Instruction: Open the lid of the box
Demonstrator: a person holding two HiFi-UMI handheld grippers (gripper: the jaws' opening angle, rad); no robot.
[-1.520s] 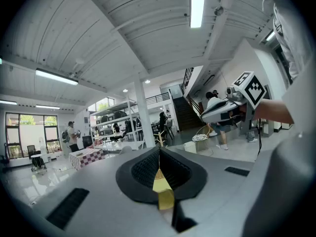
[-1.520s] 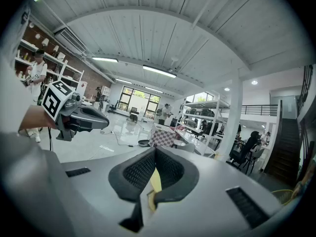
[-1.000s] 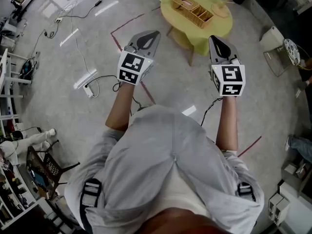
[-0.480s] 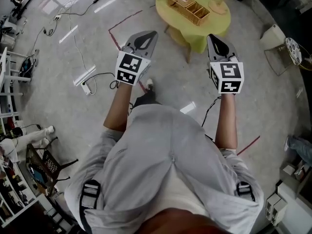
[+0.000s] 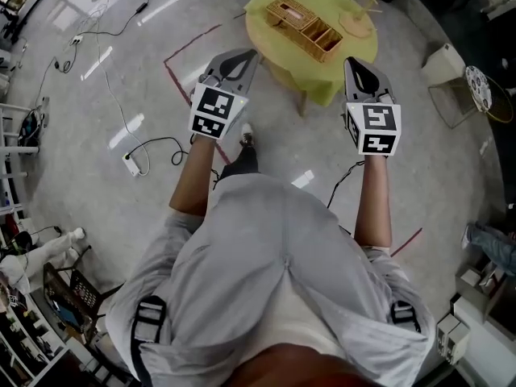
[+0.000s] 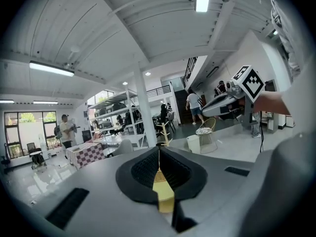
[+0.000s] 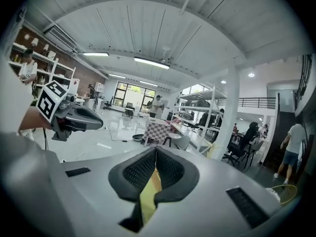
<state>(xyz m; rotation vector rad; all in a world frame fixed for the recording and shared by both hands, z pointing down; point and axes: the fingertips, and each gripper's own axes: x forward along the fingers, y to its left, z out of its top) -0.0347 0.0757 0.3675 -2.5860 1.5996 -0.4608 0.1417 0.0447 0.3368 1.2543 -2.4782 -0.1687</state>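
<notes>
The box [image 5: 305, 24] is long and made of wood, and it sits on a round yellow-green table [image 5: 278, 55] at the top of the head view. One end of the box has a flat lid [image 5: 284, 10] with a dark slit in it, and the lid lies down shut. The rest of the box shows open parts side by side. Just beside the box, on the same table, is a round wooden base with a stick [image 5: 360, 18] standing up from it. The box lies ahead of both grippers and between them, and nothing touches it. The left gripper [image 5: 242, 61] points up toward the left side of the table, near its edge. The right gripper [image 5: 355, 67] points at the near right edge of the table. Both are apart from the box. In the left gripper view, the left gripper [image 6: 159, 151] has its black pads pressed together with nothing held, and a bit of yellow shows through the slit under them. In the right gripper view, the right gripper [image 7: 155, 150] is pinched closed too and holds nothing. Each gripper view also shows the other gripper out to the side. On the grey floor lie red tape lines [image 5: 173, 71] and a white power strip [image 5: 131, 164] with a cable.
</notes>
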